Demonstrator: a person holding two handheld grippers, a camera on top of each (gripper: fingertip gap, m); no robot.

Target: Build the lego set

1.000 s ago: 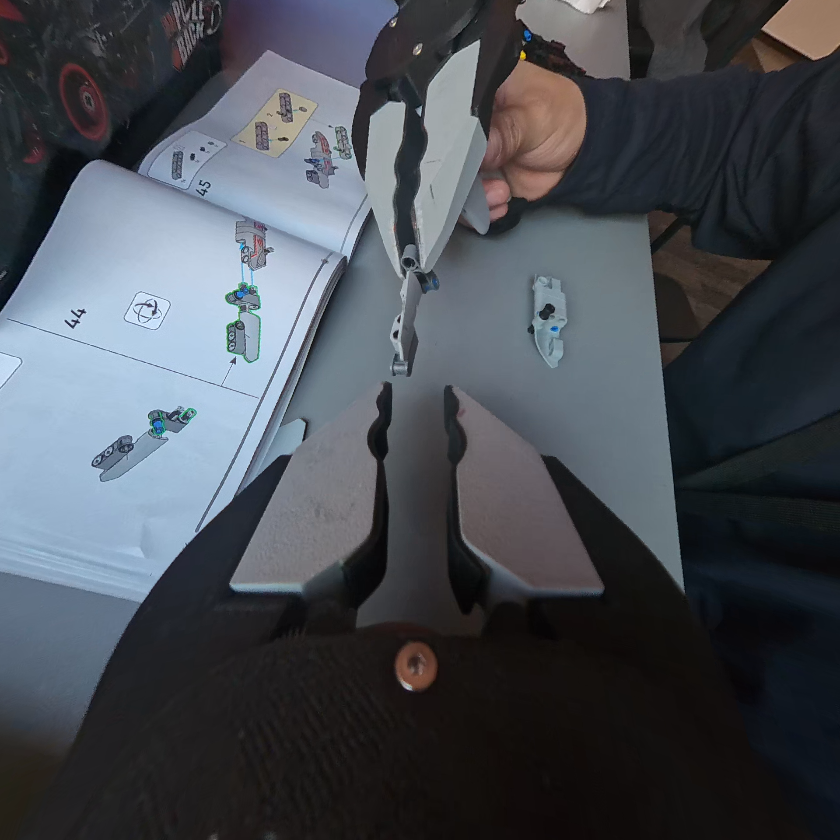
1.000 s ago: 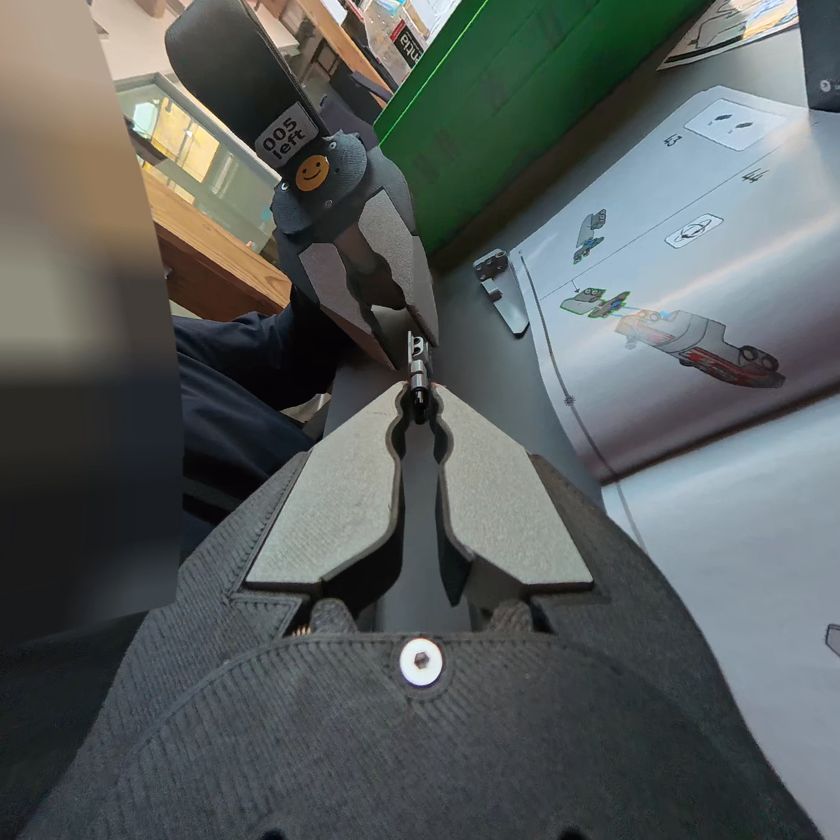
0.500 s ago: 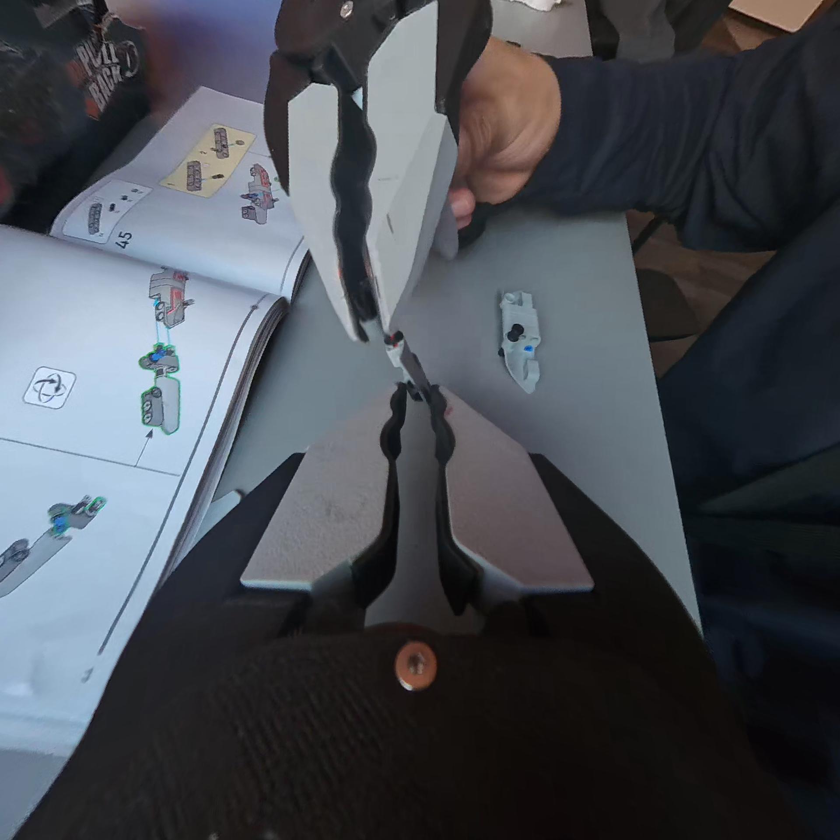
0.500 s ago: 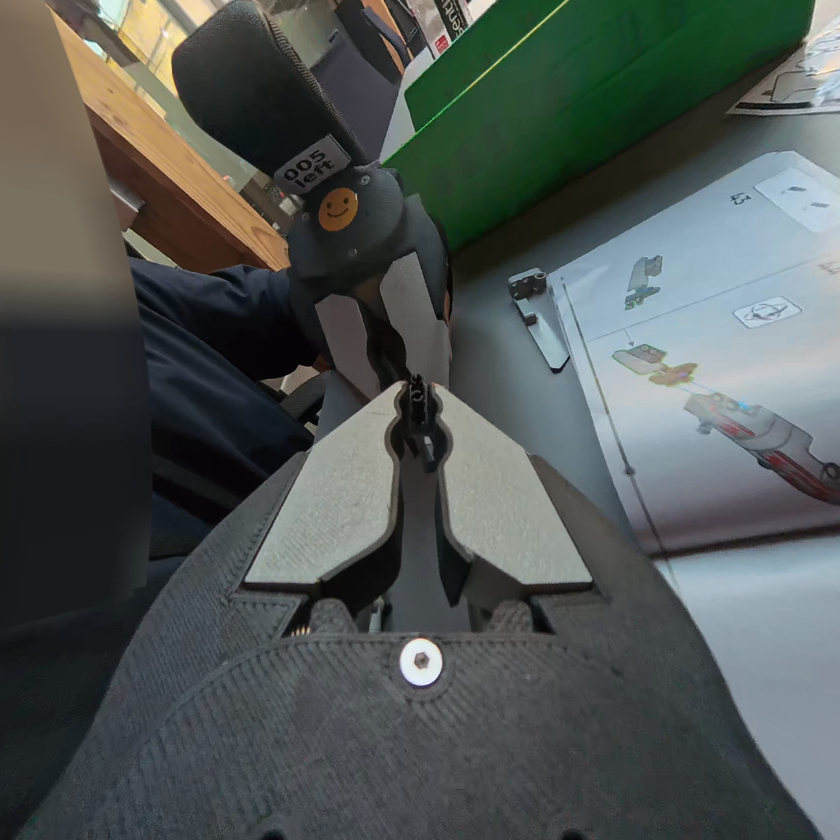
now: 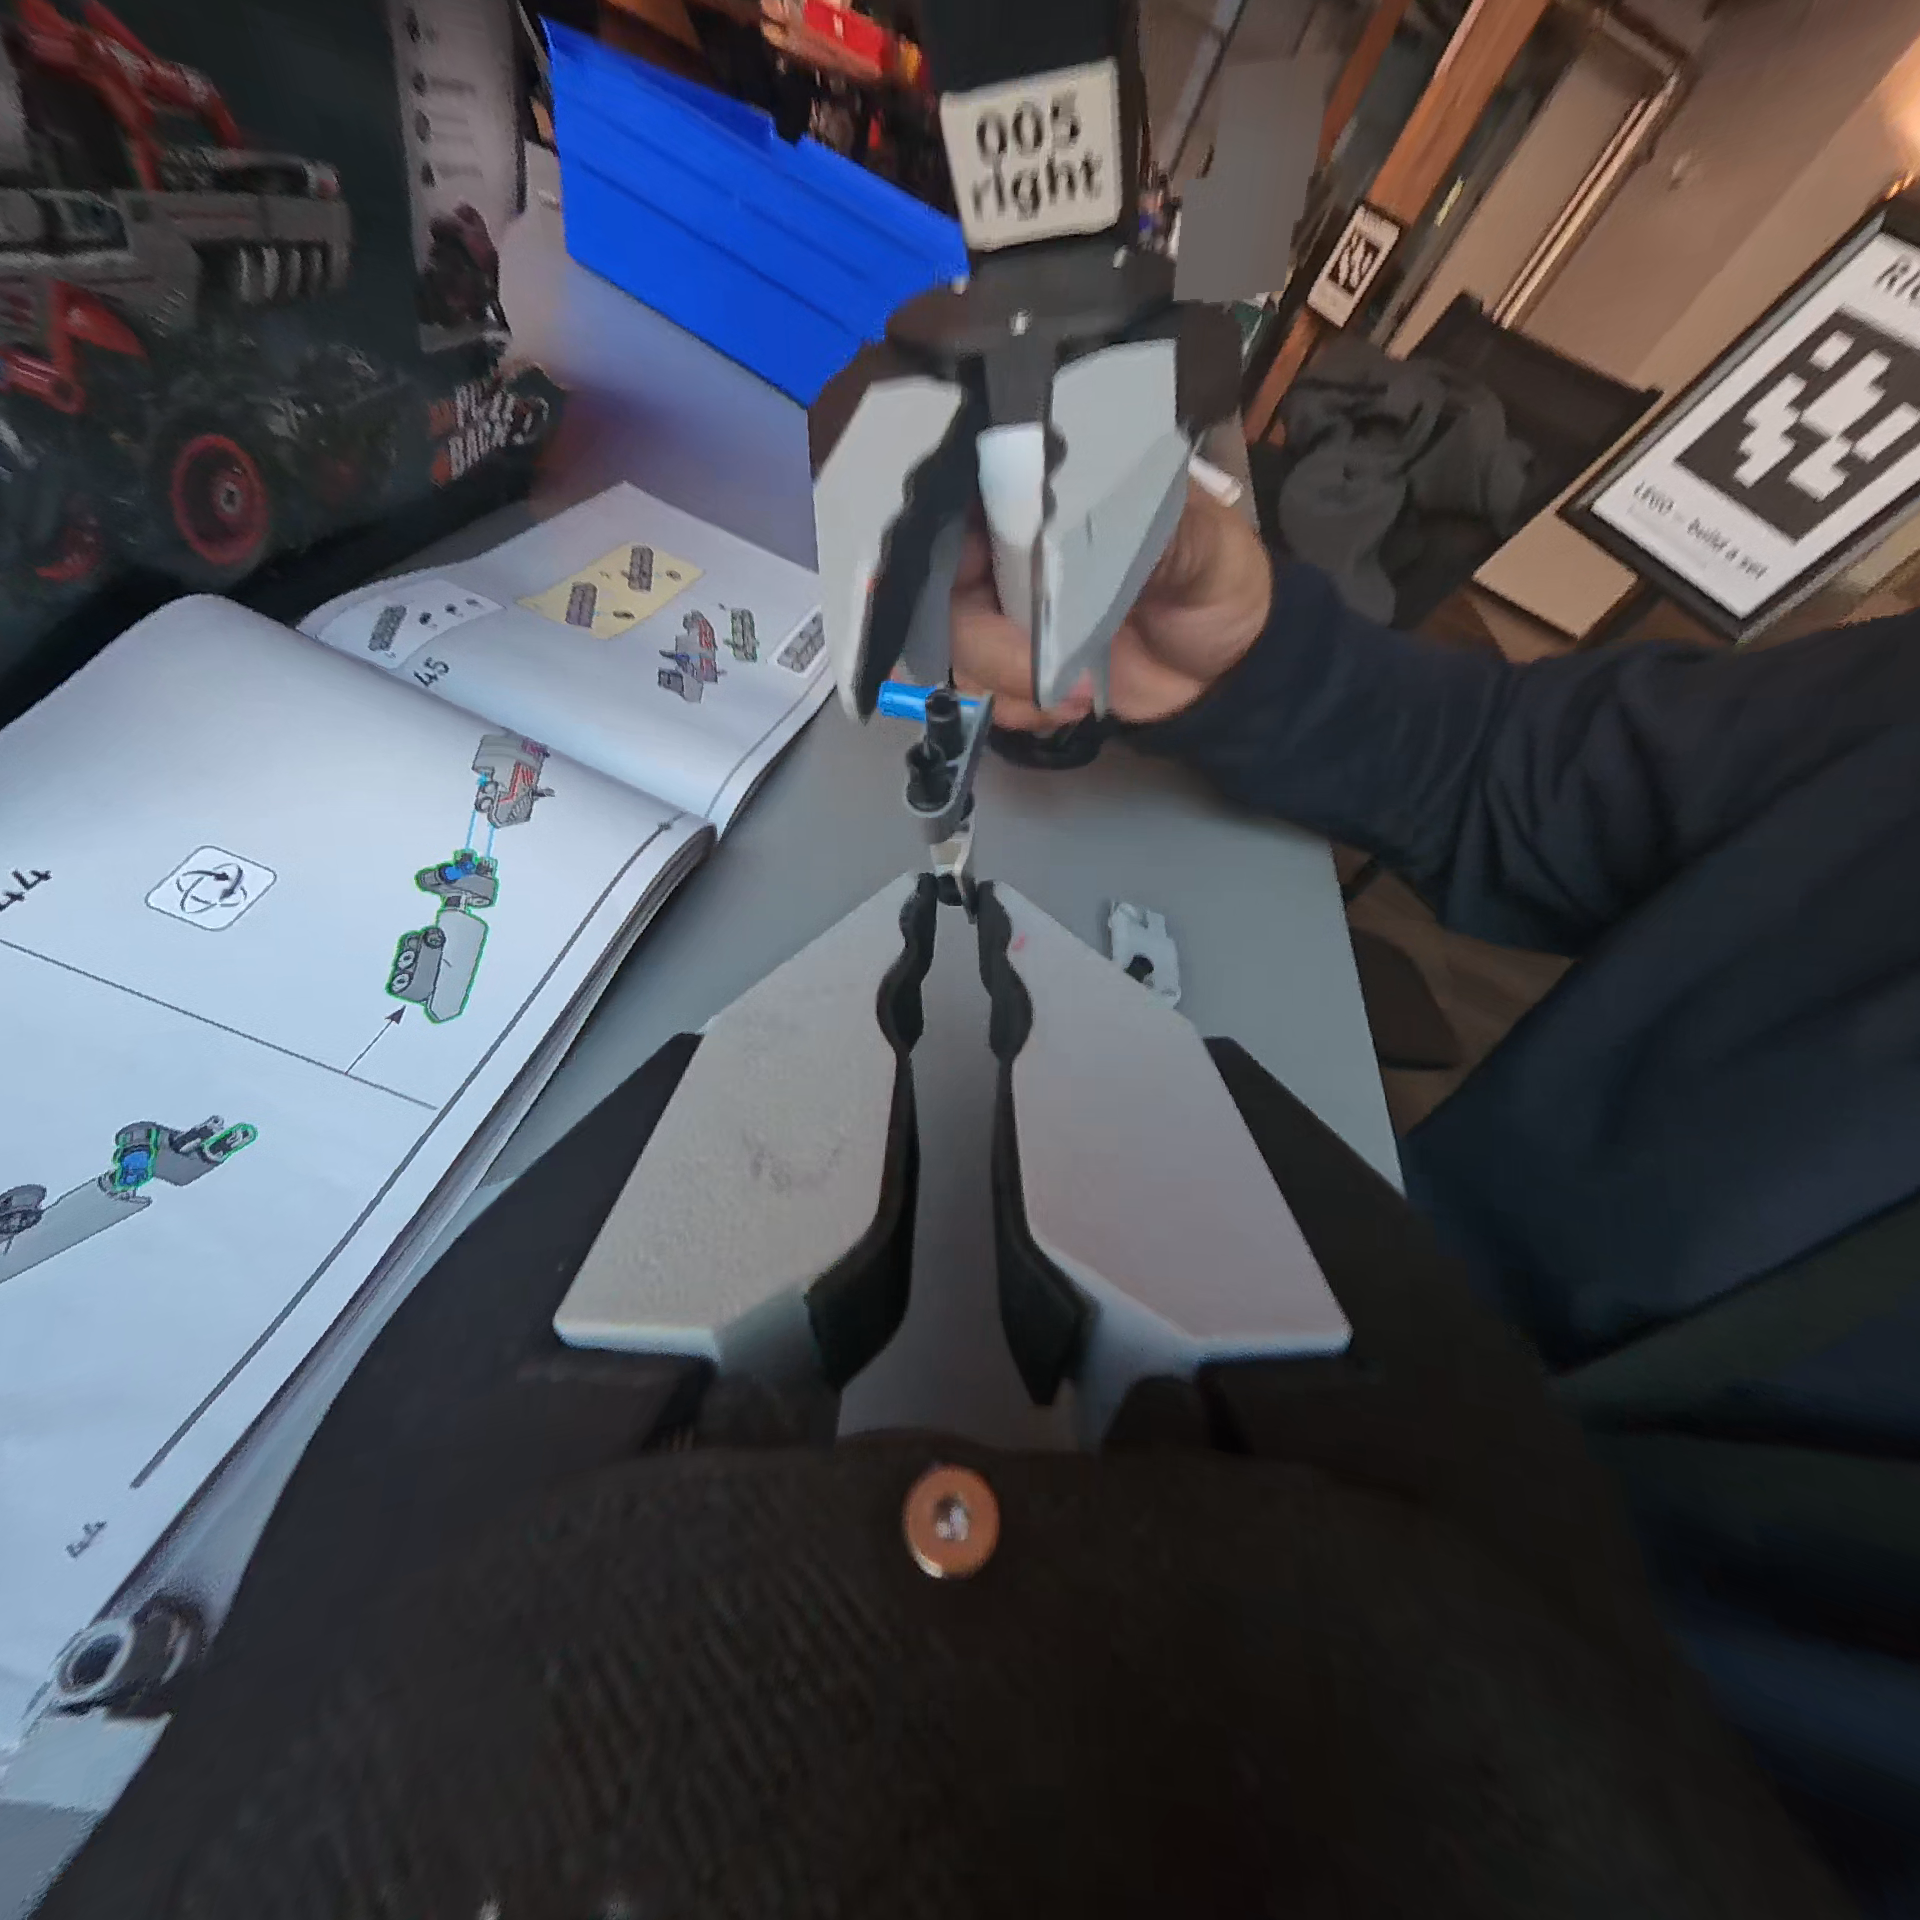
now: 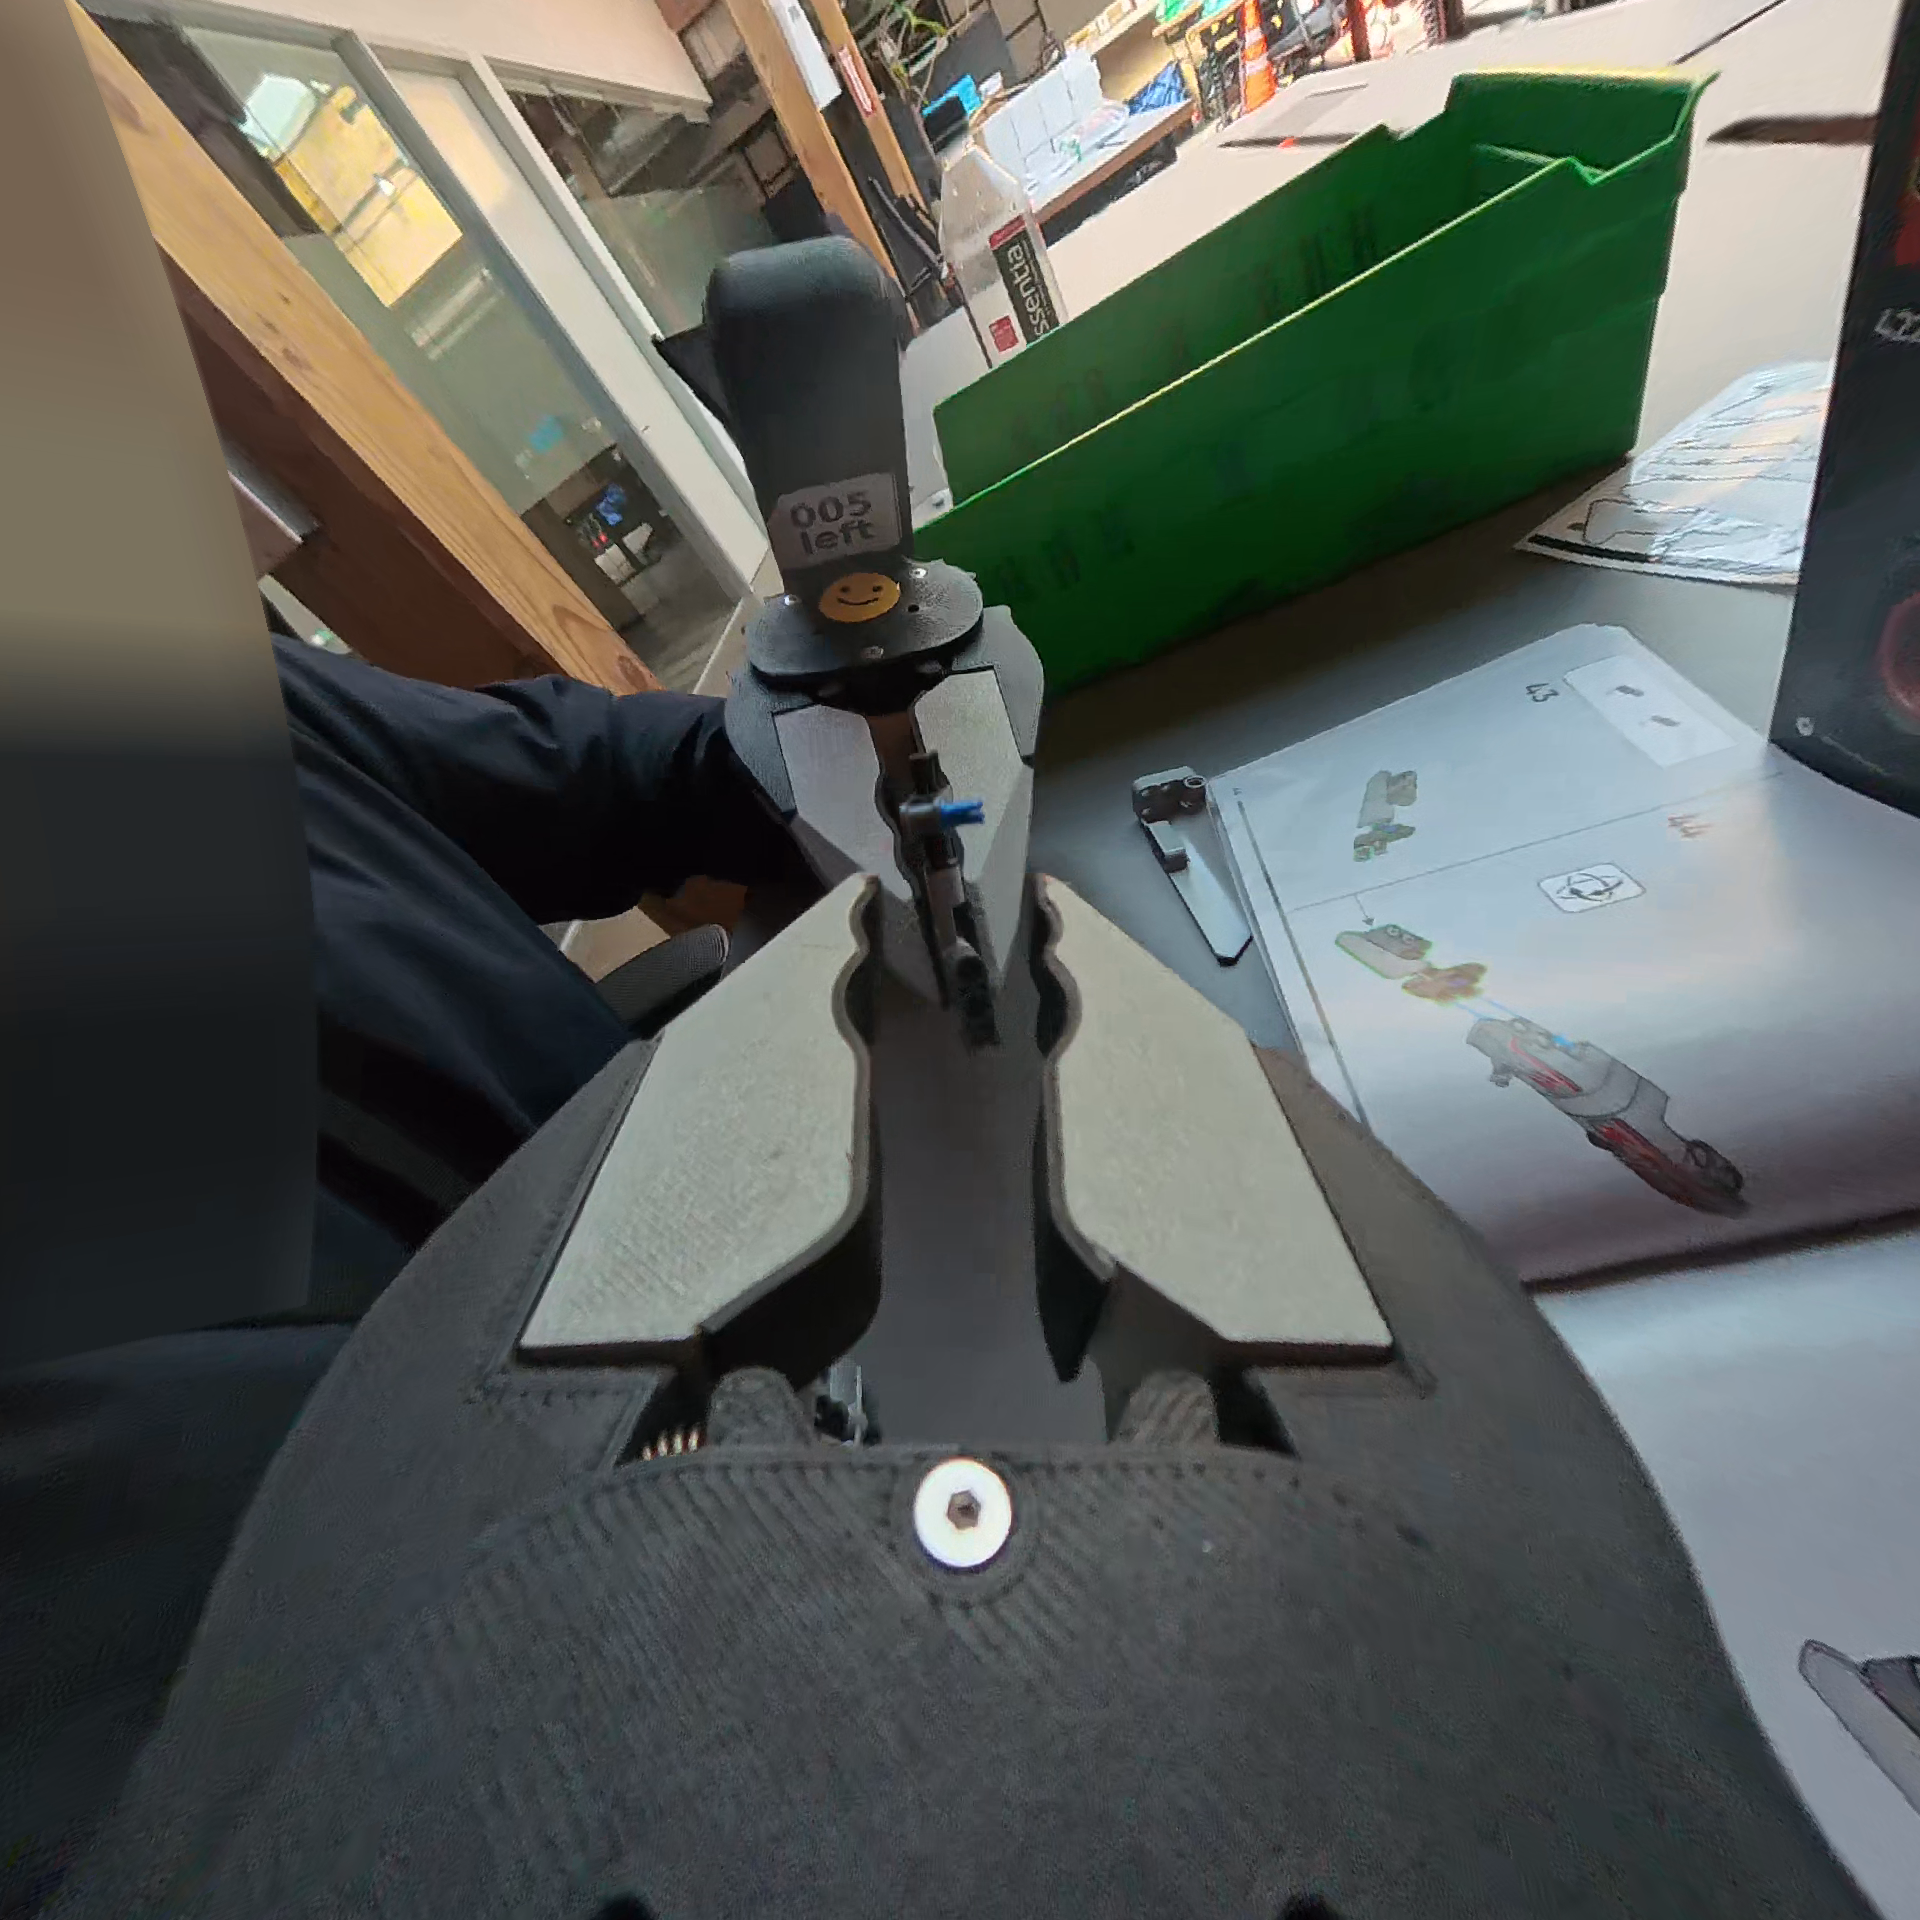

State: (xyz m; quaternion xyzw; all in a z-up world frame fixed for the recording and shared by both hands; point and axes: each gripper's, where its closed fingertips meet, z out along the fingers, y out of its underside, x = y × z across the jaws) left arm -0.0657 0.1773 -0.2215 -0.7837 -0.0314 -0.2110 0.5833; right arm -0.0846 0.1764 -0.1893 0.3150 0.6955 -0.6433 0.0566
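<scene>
Nearest, clenched with the left gripper (image 5: 948,896) on just the low tip of the grey beam (image 5: 943,790), well above the table (image 5: 1226,883). Held it by very little. Could have let it pivot in that thin pinch, or slip out, under any sideways push.

Just past that, kept the right gripper (image 5: 954,712) released, jaws apart around the beam's far end and, as far as could be told, touching nothing. Risked catching the blue pin (image 5: 902,701) or the black pins stuck in the beam if drawn off crooked, and so levering the beam loose. Judged this a handover to the left, done or nearly so.

Had the drop to mind as well. Noted a pale loose part (image 5: 1143,940) lower right, on the table near its edge. Could have lost a fallen beam over that same edge to the floor.

Left, saw the open booklet (image 5: 312,831). Might have lost a small rolled pin under its pages.

Farthest, made out only in blur a printed box (image 5: 208,312) and a blue bin (image 5: 727,239), well apart from the work.
</scene>
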